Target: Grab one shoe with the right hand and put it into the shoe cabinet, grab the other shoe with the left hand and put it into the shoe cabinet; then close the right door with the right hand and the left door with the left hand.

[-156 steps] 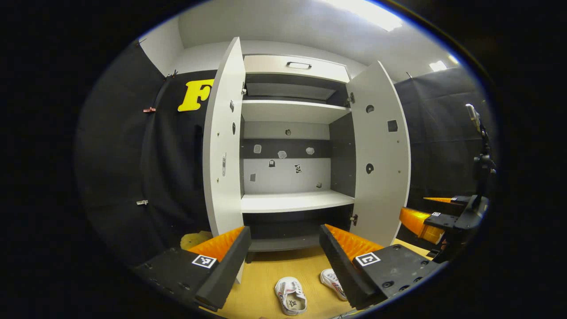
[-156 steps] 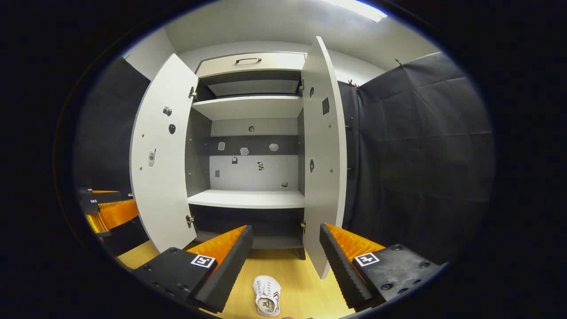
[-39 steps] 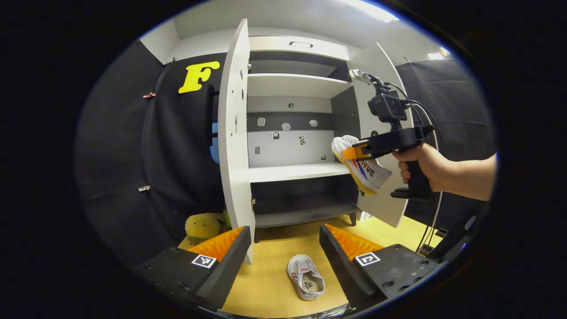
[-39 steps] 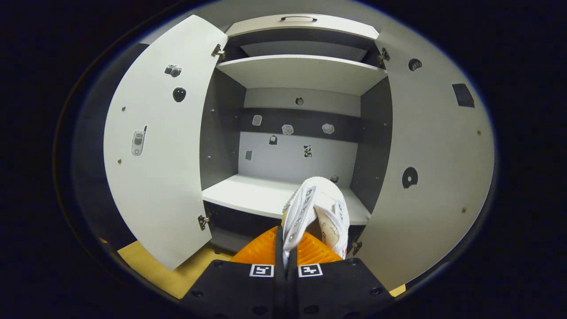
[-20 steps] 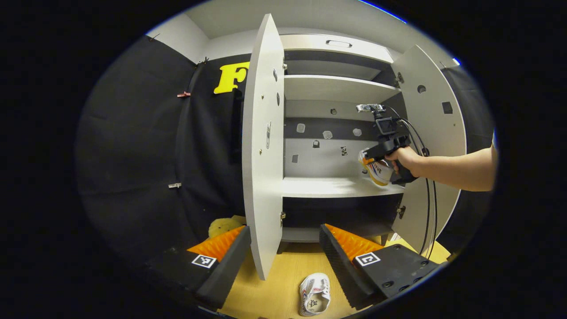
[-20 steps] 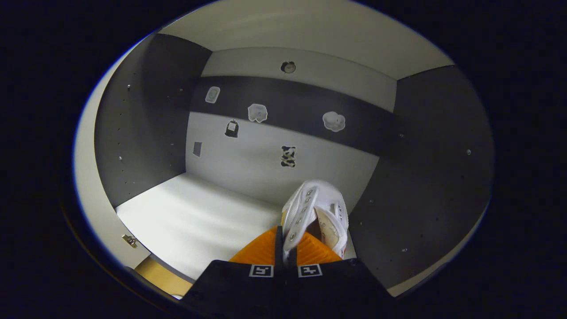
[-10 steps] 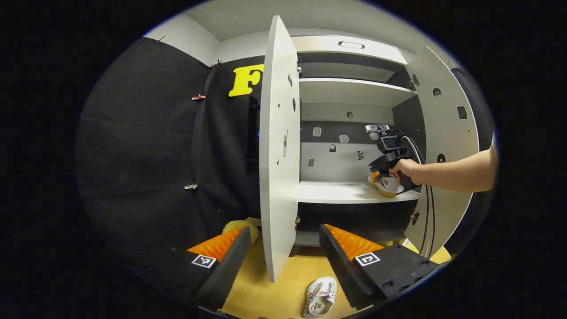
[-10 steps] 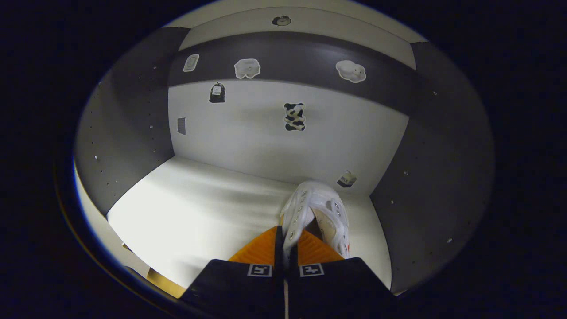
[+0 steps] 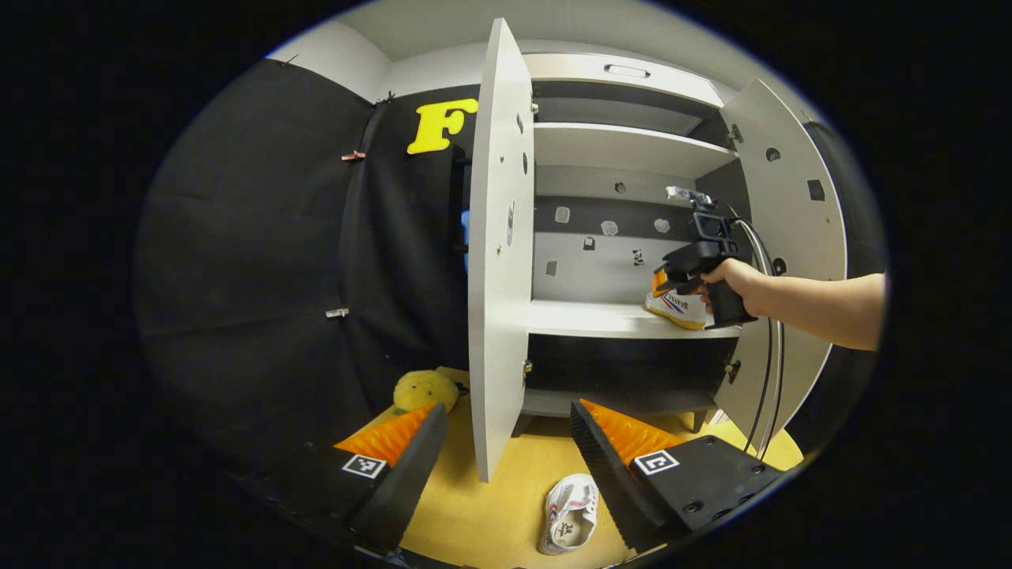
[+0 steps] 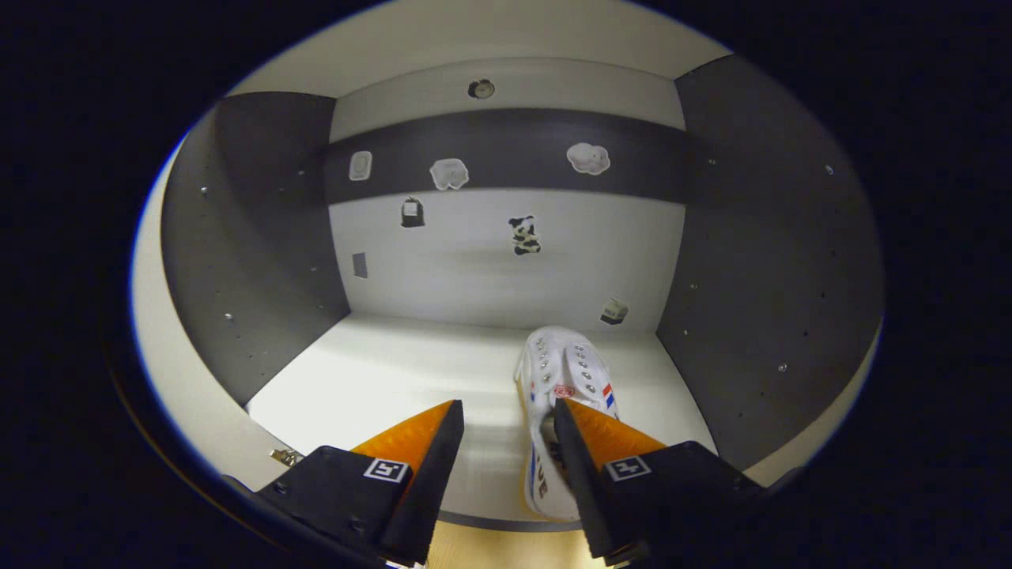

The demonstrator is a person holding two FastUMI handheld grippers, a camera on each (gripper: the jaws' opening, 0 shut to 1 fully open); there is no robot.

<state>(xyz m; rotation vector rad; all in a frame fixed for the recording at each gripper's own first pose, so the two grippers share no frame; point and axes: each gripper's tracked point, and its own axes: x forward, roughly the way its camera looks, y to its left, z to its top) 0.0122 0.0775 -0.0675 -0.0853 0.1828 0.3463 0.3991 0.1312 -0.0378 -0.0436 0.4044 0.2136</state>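
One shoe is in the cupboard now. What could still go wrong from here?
The shoe on the shelf lies close beside a finger of the open right hand-held gripper, so pulling back could snag and drag it out. Its heel sits near the shelf's front edge; the right door might bump it on closing. The other shoe lies on the floor near the left door, which the left hand-held gripper could knock.

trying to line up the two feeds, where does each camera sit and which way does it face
Left gripper view: rides the open left gripper, low, facing the shoe cabinet; shows the floor shoe, a hand holding the right gripper.
Right gripper view: rides the open right gripper, facing into the cabinet at the shelf.
Shared: the shelved shoe.
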